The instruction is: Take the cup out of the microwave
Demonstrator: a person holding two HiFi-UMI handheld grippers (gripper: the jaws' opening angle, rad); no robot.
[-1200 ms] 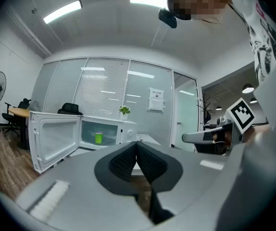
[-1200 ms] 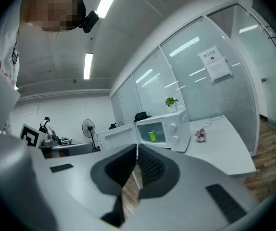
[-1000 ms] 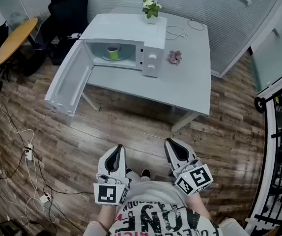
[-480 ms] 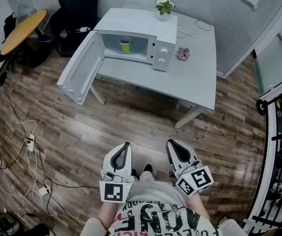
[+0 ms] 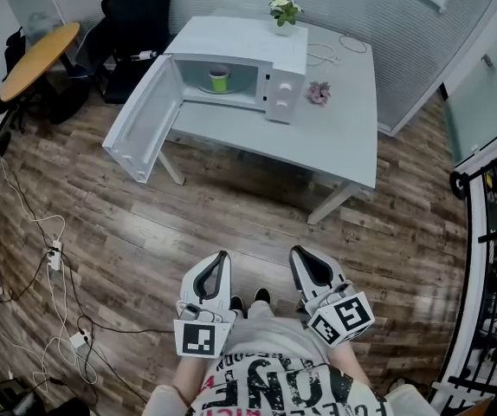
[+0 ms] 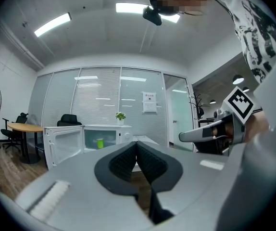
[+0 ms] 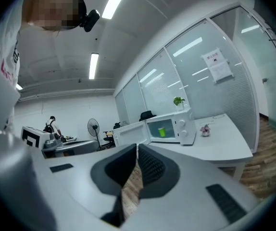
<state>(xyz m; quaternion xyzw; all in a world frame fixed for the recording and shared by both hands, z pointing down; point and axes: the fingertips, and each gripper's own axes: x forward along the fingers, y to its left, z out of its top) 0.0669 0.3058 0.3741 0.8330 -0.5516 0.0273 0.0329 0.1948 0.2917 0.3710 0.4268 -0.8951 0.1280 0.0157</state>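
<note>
Facing the bench (image 5: 335,137) from well back, a person holds left tongs (image 5: 221,258) and right tongs (image 5: 299,254) clenched empty, the microwave (image 5: 248,37)'s upright cup (image 5: 219,78) far ahead, nearer the left.

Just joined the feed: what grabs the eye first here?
The white microwave on the table, its door swung wide open with a green cup inside. In the foreground, the left tool and right tool sit shut and empty, well short of the table.

An office: glass partition walls (image 5: 396,50), a black swivel chair (image 5: 136,14), a white desk (image 5: 339,141).
</note>
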